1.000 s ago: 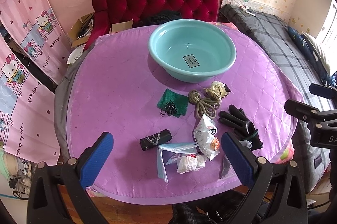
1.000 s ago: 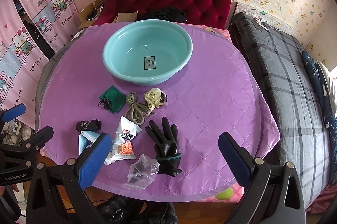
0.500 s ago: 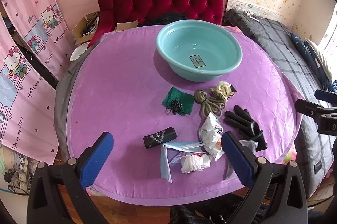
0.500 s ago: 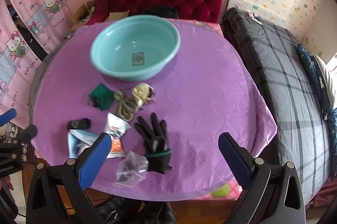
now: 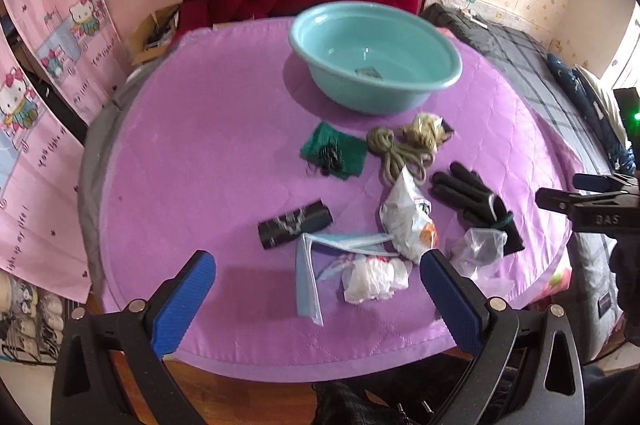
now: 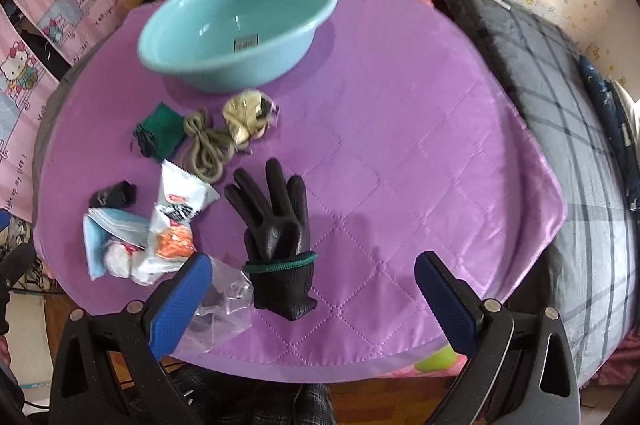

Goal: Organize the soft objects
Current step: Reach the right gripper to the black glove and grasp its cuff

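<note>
- "DAS" in pale letters on the black gripper body, right edge of frame.
- "my life!" on the pink curtain, left edge.
- Basin sticker: print too blurred to read.

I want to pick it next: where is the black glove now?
In the right wrist view, the black glove lies near the table's front edge, between the snack packet and bare purple cloth.

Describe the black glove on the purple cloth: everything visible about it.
The black glove lies flat on the purple cloth, fingers spread toward the teal basin. Its palm looks shiny and coated; the cuff is knit with a green band. The cuff's left edge touches a crumpled clear plastic bag. Neither tongs hold it.
</note>
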Tool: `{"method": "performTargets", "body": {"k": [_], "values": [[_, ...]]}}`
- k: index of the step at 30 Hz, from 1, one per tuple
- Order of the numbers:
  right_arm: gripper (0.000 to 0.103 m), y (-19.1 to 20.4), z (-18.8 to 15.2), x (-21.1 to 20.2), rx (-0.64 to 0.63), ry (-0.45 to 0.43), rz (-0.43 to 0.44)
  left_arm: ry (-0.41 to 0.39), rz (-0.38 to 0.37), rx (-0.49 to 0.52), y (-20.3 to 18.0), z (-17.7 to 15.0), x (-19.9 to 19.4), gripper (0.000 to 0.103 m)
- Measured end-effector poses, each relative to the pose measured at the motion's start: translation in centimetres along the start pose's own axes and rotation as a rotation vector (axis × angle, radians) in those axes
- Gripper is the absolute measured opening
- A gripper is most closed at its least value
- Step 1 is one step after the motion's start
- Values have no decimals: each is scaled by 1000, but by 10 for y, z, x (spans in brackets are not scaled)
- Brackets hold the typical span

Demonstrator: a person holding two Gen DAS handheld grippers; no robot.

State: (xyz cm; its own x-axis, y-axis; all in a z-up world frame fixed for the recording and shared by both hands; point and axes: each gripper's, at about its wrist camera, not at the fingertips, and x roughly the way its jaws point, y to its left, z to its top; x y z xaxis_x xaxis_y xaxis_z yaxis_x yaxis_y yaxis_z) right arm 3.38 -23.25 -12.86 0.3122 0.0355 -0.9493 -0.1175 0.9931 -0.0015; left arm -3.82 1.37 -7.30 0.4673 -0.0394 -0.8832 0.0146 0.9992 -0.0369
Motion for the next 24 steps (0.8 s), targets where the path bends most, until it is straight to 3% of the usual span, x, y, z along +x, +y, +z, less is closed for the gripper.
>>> {"method": "performTargets", "body": {"k": [16,20,24], "values": [[101,5,16,87,-5,152,77,79,56,-52,11,-20,36,103],[78,9,22,103,-9,195,127,92,65,-62,12,-19,37,103],[34,12,23,109,-5,202,183,100,69,-65,10,-17,41,103]]}}
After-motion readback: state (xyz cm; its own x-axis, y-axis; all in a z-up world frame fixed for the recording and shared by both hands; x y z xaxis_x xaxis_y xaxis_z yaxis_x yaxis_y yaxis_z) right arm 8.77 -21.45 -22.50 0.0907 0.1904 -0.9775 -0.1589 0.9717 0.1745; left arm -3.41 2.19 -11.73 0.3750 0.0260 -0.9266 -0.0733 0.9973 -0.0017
